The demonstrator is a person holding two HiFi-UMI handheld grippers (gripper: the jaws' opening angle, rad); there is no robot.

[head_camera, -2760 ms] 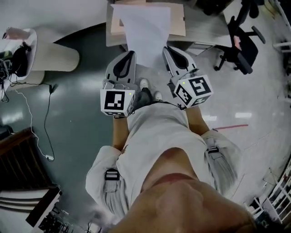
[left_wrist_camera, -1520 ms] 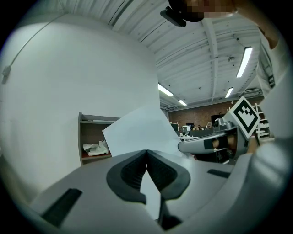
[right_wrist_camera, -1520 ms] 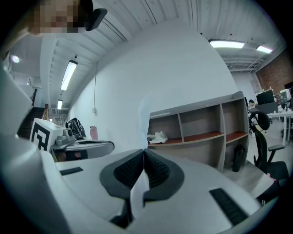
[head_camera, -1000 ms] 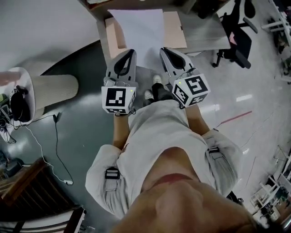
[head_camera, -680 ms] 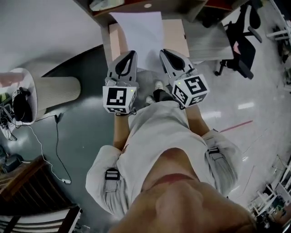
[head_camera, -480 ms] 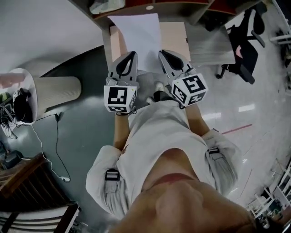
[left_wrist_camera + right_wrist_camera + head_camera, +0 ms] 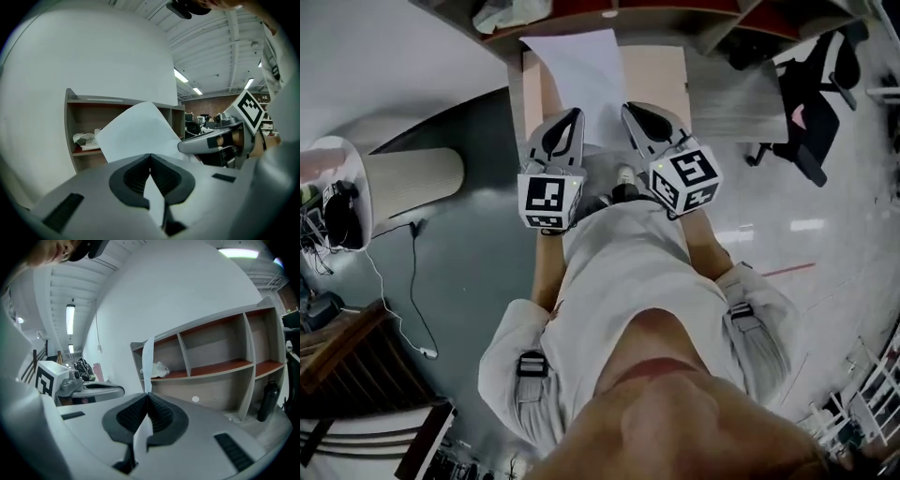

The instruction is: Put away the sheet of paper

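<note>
A white sheet of paper [image 7: 581, 75] is held out flat ahead of me over a tan desk [image 7: 654, 77]. My left gripper [image 7: 565, 122] is shut on the sheet's near left edge, and the sheet of paper [image 7: 136, 133] rises from between its pads in the left gripper view. My right gripper [image 7: 639, 114] is shut on the near right edge. In the right gripper view the sheet of paper [image 7: 147, 364] shows edge-on, pinched between the pads. A wooden shelf unit [image 7: 215, 366] stands straight ahead, its top edge [image 7: 609, 14] just past the sheet's far end.
A crumpled white bag [image 7: 159, 369] lies in the shelf's left compartment. A dark bottle [image 7: 265, 401] stands at the shelf's lower right. A black office chair [image 7: 820, 103] is to the right, a beige round stand [image 7: 403, 183] with cables to the left. The desk's grey part [image 7: 736, 89] is right of the sheet.
I have moved closer to the shelf. The desk and shelf have slid down the head view, and the sheet's far edge now reaches the shelf. Both grippers still grip the sheet.
</note>
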